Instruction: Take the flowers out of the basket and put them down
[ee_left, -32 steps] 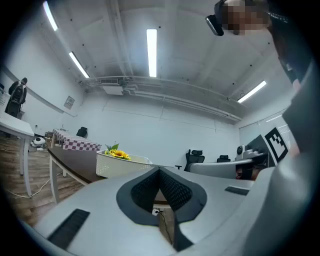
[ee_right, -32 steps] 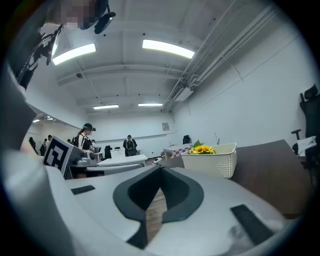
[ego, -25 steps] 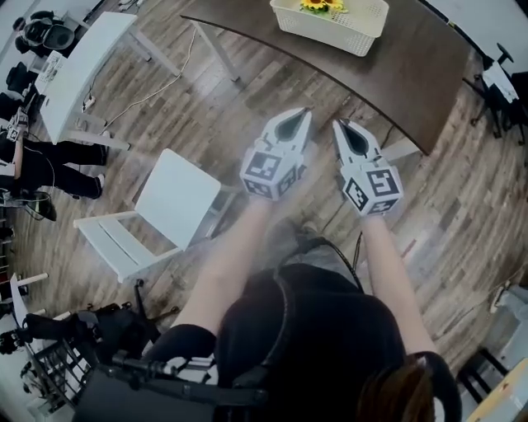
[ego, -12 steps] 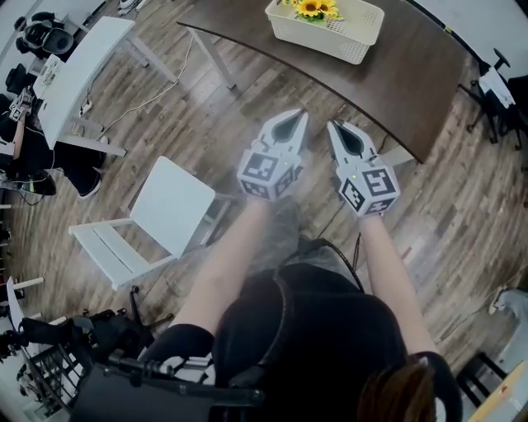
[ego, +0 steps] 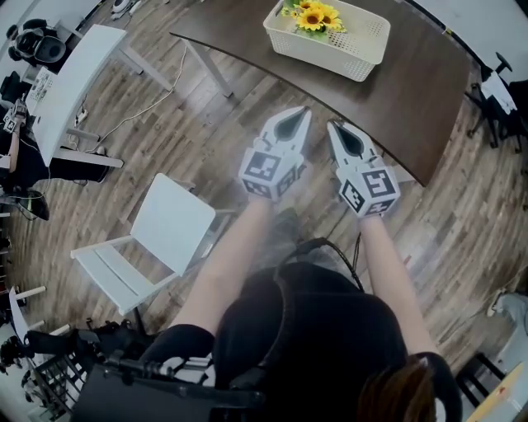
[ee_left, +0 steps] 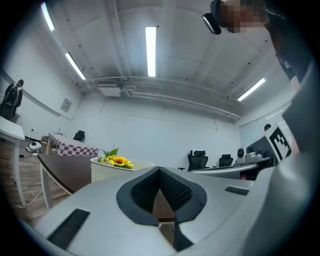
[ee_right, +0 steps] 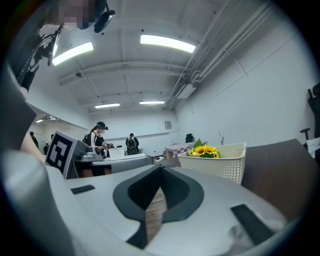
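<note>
Flowers (ego: 312,16) in basket (ego: 356,56) at 12 o'clock, nearer you than before; your left gripper (ego: 302,111), right gripper (ego: 332,126) pressed together, empty.

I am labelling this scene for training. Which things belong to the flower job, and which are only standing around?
For the job: flowers, basket, brown table, left gripper, right gripper.
Only standing around: white chair, white desk.
</note>
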`<state>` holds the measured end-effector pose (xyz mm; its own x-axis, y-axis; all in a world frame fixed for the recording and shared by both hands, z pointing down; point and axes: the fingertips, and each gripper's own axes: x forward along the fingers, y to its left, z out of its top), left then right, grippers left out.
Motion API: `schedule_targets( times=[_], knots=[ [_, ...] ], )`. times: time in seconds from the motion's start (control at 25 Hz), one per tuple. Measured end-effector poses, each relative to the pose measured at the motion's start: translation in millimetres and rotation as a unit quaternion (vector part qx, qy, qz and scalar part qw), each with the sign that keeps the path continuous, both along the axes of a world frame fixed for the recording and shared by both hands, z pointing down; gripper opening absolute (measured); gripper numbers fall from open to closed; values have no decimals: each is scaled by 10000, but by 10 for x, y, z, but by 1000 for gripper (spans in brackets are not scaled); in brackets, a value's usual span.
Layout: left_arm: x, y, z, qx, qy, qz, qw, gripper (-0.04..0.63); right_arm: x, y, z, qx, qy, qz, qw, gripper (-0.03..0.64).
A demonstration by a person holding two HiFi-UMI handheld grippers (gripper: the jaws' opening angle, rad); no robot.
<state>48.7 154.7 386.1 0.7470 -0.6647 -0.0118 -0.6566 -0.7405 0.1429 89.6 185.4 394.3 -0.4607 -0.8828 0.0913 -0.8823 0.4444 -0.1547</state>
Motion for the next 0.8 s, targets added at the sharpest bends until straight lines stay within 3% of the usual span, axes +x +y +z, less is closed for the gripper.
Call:
schedule_targets(
  times=[0.8],
  knots=[
    [47, -1190, 105, -105, 23, 367, 9993, 12, -84, -1182, 179, -187, -63, 266, 9995, 0]
  ],
)
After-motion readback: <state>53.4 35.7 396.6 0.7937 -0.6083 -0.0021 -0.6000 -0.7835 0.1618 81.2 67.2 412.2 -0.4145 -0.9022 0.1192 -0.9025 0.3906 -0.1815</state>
